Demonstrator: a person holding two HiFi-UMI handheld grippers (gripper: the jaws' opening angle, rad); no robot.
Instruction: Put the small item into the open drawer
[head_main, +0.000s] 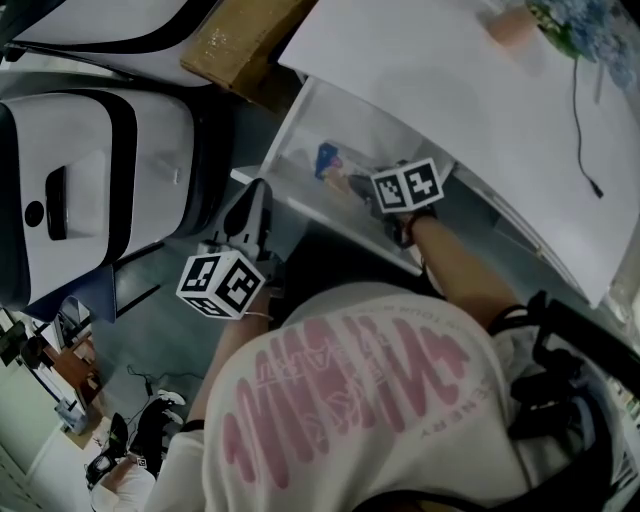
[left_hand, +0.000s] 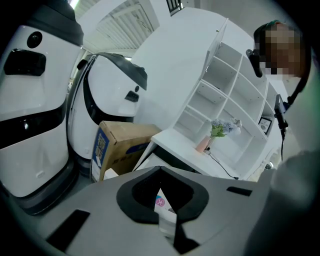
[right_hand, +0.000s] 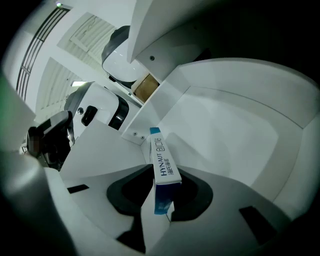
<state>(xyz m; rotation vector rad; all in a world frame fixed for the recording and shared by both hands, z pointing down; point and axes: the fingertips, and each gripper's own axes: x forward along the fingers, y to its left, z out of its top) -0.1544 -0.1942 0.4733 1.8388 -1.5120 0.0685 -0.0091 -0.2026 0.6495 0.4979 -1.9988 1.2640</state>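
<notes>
One small box, blue and white, is the task item. You hold it clenched in the right claw, with its long side running out past the jaw tips and its blue end leading. The box points into the white open drawer, and the drawer's floor and walls surround it in the right gripper view. It appears to hang above the floor, not rest on it.

Progress, as judged: transport to the drawer is done. Setting the box down, releasing it and withdrawing are not yet done.

Your left claw hangs just outside the drawer front with its jaws drawn nearly together. A white piece with a round pink mark shows in the gap. You cannot tell whether the pads press on it.

Legible writing: the box side reads "HYNAUT", followed by characters too small to read. The cardboard carton beside the bench carries blue print that is not readable.
</notes>
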